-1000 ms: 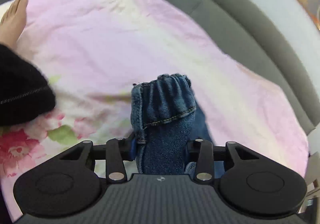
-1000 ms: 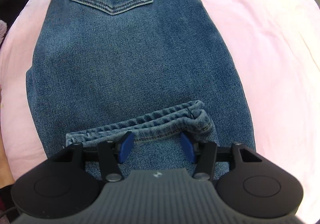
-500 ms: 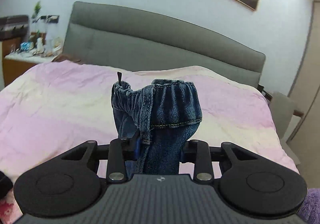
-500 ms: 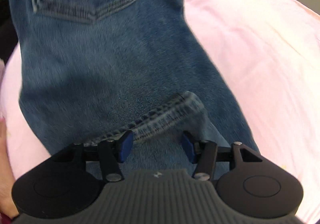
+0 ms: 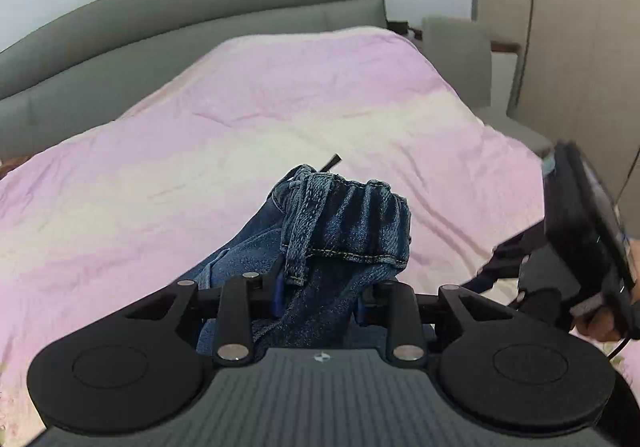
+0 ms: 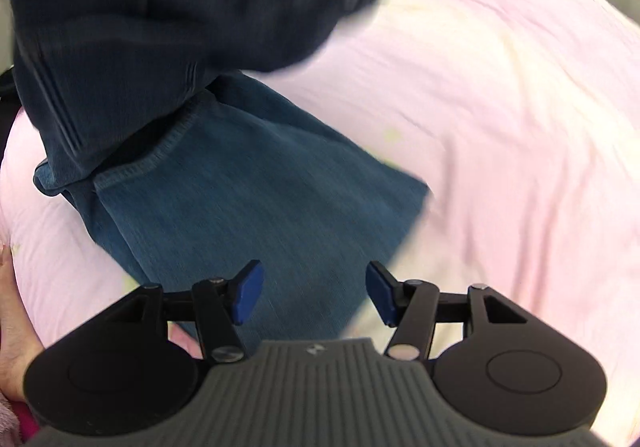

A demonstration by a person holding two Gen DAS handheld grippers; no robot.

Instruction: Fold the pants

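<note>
The blue jeans (image 5: pixel 344 231) are bunched at the waistband between the fingers of my left gripper (image 5: pixel 320 297), which is shut on them and holds them up over the pink bed. In the right wrist view the jeans (image 6: pixel 248 199) lie partly on the bed, with an upper part (image 6: pixel 160 7) lifted and blurred at the top left. My right gripper (image 6: pixel 312 297) is open and empty, its blue pads (image 6: pixel 250 297) just above the lower edge of the denim. The right gripper's body also shows in the left wrist view (image 5: pixel 580 231) at the right edge.
A pink and cream quilt (image 5: pixel 200 167) covers the bed. A grey padded headboard (image 5: pixel 160 31) runs along the far side. A grey chair (image 5: pixel 460 59) and a tall wardrobe (image 5: pixel 580 27) stand to the right of the bed. A bare hand (image 6: pixel 12 327) shows at the left edge.
My left gripper has swung to the right with the waistband in its grip. My right gripper has drawn back off the folded hem, and the jeans' upper part has lifted over the lower part.
</note>
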